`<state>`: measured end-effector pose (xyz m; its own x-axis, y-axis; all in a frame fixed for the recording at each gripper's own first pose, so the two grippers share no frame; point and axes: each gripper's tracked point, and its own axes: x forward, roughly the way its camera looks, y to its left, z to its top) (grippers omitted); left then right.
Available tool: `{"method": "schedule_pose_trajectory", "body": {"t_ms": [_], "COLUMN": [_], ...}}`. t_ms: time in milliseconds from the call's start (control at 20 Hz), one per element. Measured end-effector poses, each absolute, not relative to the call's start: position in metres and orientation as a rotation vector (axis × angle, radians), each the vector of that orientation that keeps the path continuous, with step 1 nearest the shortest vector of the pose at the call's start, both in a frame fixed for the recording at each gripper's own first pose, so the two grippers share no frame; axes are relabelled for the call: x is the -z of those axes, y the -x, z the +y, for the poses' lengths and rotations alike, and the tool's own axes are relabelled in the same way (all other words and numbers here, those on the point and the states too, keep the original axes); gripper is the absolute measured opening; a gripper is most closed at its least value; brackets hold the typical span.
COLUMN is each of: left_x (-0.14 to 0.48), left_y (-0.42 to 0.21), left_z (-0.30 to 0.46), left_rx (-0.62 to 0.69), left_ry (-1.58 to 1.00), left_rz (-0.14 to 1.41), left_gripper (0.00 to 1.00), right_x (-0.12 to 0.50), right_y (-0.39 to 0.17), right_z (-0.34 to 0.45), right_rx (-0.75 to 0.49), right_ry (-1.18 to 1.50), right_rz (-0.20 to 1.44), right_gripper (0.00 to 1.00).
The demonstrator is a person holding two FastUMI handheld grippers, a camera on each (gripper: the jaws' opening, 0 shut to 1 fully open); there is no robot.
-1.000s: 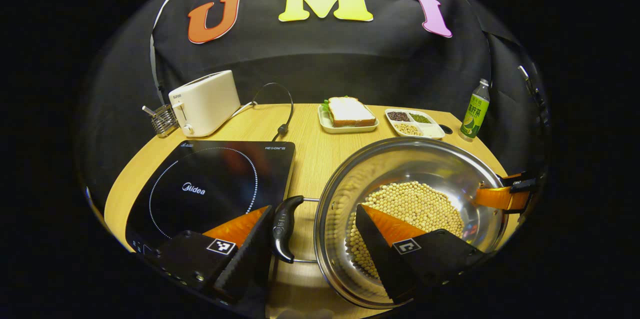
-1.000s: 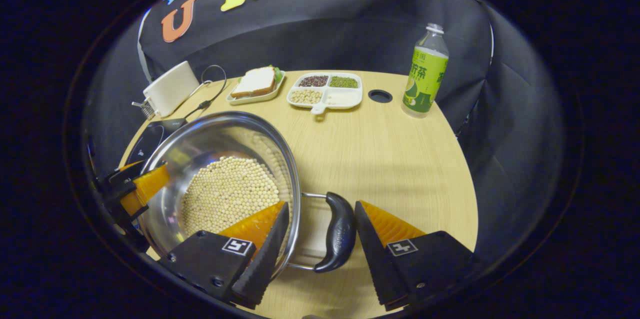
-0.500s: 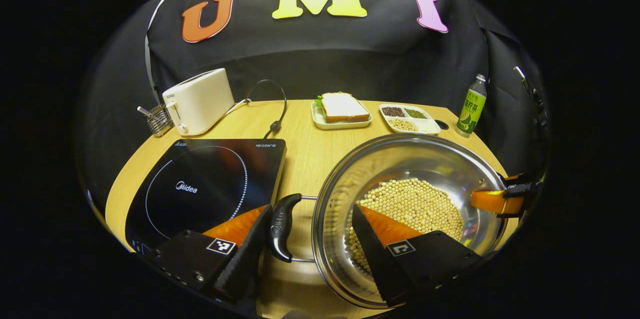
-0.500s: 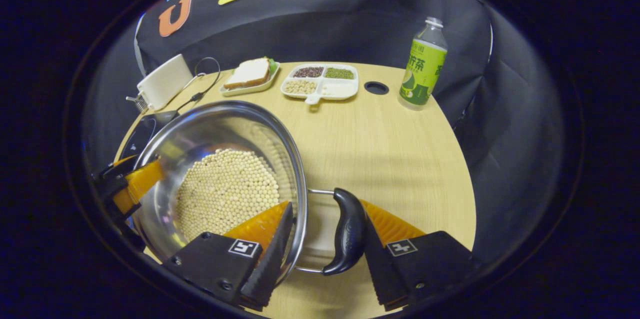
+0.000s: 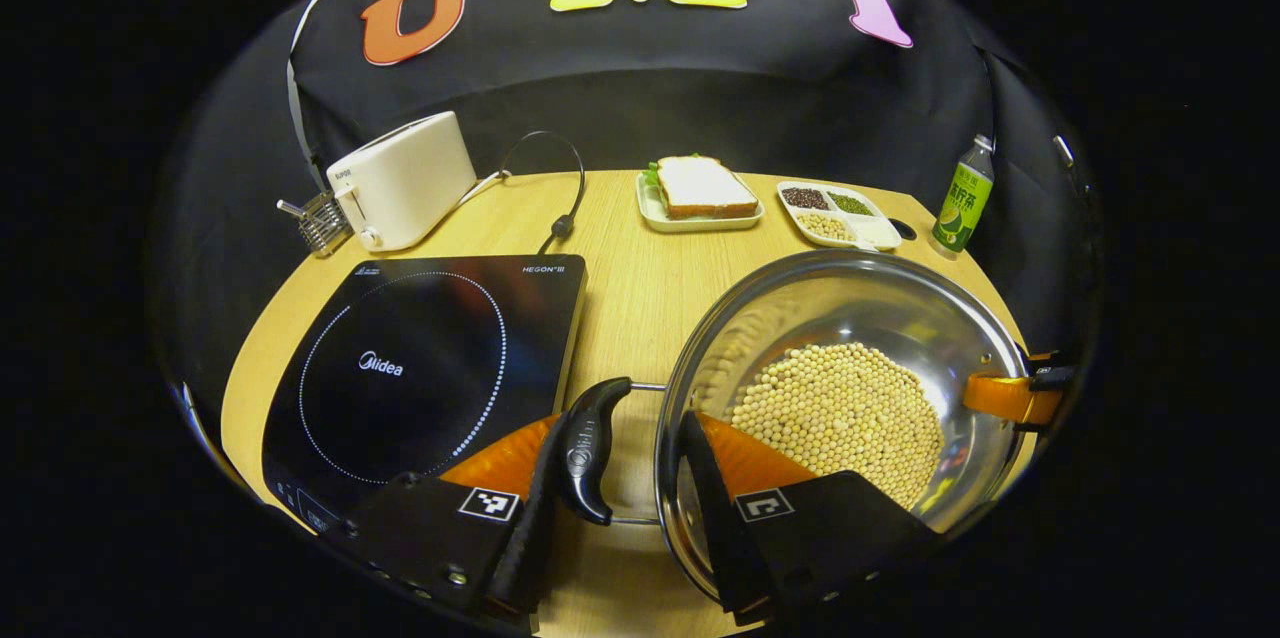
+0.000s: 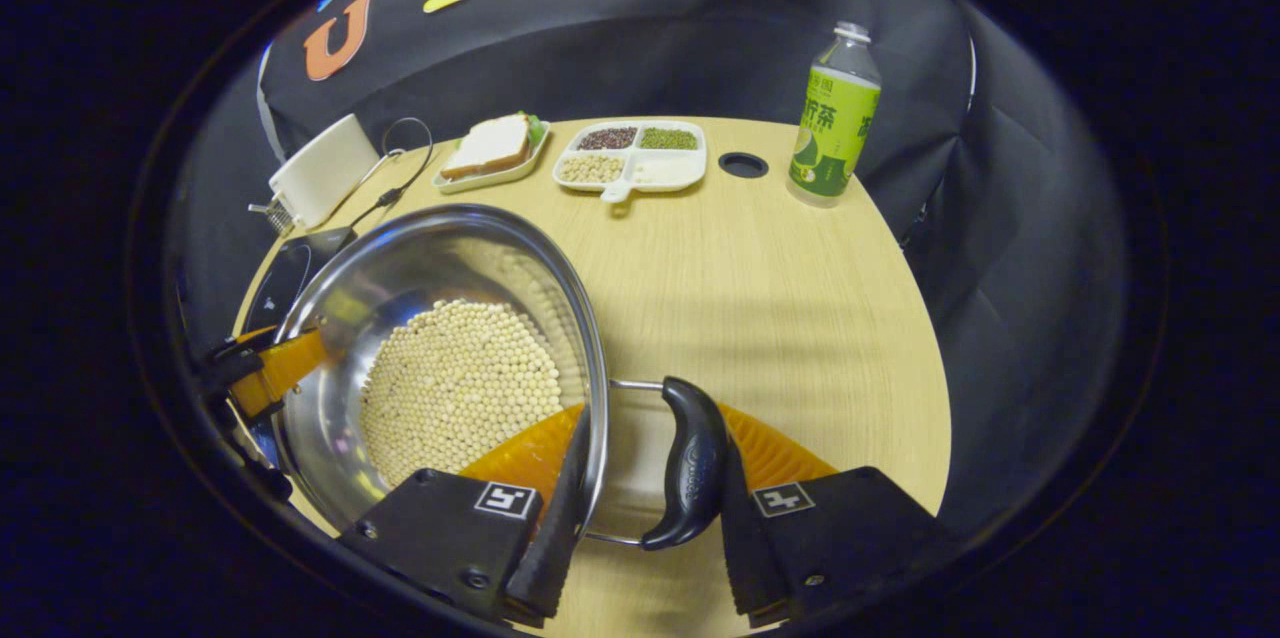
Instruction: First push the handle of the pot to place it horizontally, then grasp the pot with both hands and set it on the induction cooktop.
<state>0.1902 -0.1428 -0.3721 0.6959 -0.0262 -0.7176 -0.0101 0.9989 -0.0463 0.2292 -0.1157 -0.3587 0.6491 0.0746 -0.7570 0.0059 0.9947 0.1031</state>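
The steel pot (image 5: 880,298) holds soybeans (image 5: 840,413) and stands right of the black induction cooktop (image 5: 420,368). My left gripper (image 5: 620,478) is shut across the pot's left black handle (image 5: 588,448) and the rim, with one finger outside the handle and the other inside the wall. My right gripper (image 6: 650,488) is shut the same way on the right black handle (image 6: 690,463), its inner finger beside the soybeans (image 6: 455,388). Both handles lie level. The right gripper's orange finger (image 5: 1005,396) shows at the pot's far rim. The pot (image 6: 400,258) hides most of the cooktop (image 6: 285,283).
At the back of the wooden table (image 6: 760,288) stand a white toaster (image 5: 405,180) with a black cord (image 5: 560,223), a sandwich plate (image 5: 700,193), a divided tray of beans (image 5: 840,216) and a green bottle (image 5: 960,200). A small wire rack (image 5: 318,223) sits left of the toaster.
Both grippers have gone from open to shut, each clamping a handle against the pot's rim. The left view has shifted slightly toward the cooktop.
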Motion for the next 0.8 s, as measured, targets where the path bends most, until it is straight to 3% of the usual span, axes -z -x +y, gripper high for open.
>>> {"method": "schedule_pose_trajectory", "body": {"t_ms": [50, 800], "left_x": [0.369, 0.296], "left_y": [-0.188, -0.190], "left_z": [-0.142, -0.070], "left_rx": [0.011, 0.032], "left_ry": [0.050, 0.003], "left_rz": [0.807, 0.707], "left_gripper": [0.62, 0.61], "right_x": [0.355, 0.287], "right_y": [-0.226, -0.205], "right_z": [-0.115, -0.051], "right_rx": [-0.037, -0.013], "right_ry": [-0.100, -0.156], "right_rz": [0.860, 0.803], "right_gripper": [0.62, 0.61]}}
